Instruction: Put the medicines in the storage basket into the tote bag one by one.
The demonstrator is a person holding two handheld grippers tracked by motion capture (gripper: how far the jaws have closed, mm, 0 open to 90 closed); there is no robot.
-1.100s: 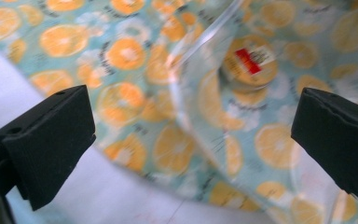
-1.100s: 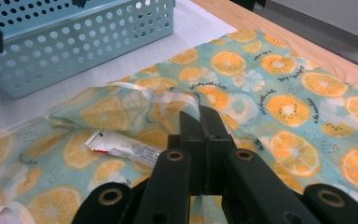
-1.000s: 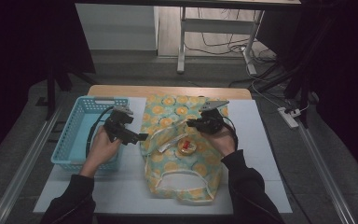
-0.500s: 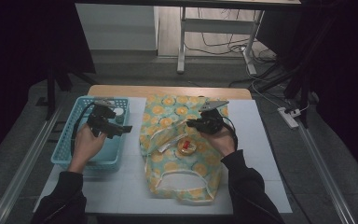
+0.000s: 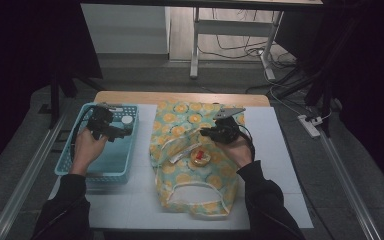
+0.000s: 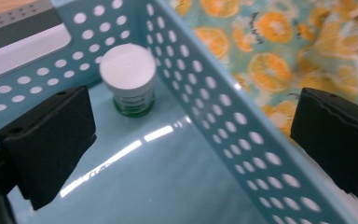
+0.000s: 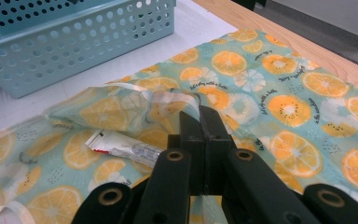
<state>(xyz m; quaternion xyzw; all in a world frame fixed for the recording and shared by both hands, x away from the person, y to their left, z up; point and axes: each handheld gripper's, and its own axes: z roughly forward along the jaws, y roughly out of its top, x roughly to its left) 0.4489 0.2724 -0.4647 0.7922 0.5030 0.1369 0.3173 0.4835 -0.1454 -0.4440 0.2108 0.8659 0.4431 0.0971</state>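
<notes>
1. Left claw [image 5: 114, 131] is hanging over the light blue perforated plastic basket [image 5: 70, 167], jaws spread wide with nothing between them.
2. From the left gripper view, a small white-lidded jar with a green label [image 6: 129, 78] stands upright on the basket floor, ahead of that claw and a bit toward its left jaw, tucked near the basket's corner. The claw isn't touching it.
3. The basket's side wall runs between the two jaws in that view, so the right jaw sits over the fabric side and the left jaw over the inside of the basket.
4. Right claw [image 5: 211, 133] is clamped shut on the rim of the fabric bag printed with orange slices on a teal ground [image 5: 190, 120]. In the right gripper view you can see the pale edge of the bag's opening pinched right at the jaw tips and lifted a little.
5. Just to the left of the right claw, inside the bag's mouth, lies a white squeezed tube with red print [image 7: 121, 145].
6. In the high view there's also a small round orange-and-red thing [image 5: 199, 158] in the bag opening, close below the right claw; can't tell what it is.
7. Bag and basket sit side by side on the white tabletop [image 5: 275, 150], well apart from the person's sleeves.
</notes>
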